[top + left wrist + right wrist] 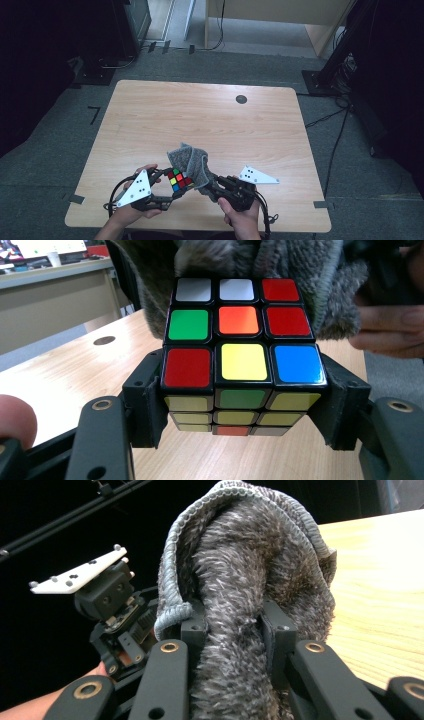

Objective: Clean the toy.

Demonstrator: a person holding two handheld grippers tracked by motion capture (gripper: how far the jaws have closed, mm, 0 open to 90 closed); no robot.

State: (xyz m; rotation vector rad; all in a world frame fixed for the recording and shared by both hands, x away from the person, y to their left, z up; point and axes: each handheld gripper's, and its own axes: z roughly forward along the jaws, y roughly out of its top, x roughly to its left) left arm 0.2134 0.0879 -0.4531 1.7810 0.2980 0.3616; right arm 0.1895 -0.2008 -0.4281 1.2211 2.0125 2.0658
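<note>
While clamped by the left tool (242,405), scrambled cube (239,340) against fuzzy grey cloth (250,580).

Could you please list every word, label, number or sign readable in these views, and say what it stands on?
None can be read.
Puzzle cube: plain coloured stickers, no print.
Grey cloth: no tag or label showing.
Papers or screen at the far desk: bright shapes, too blurred to read.
Table: bare wood, no markings.
</note>
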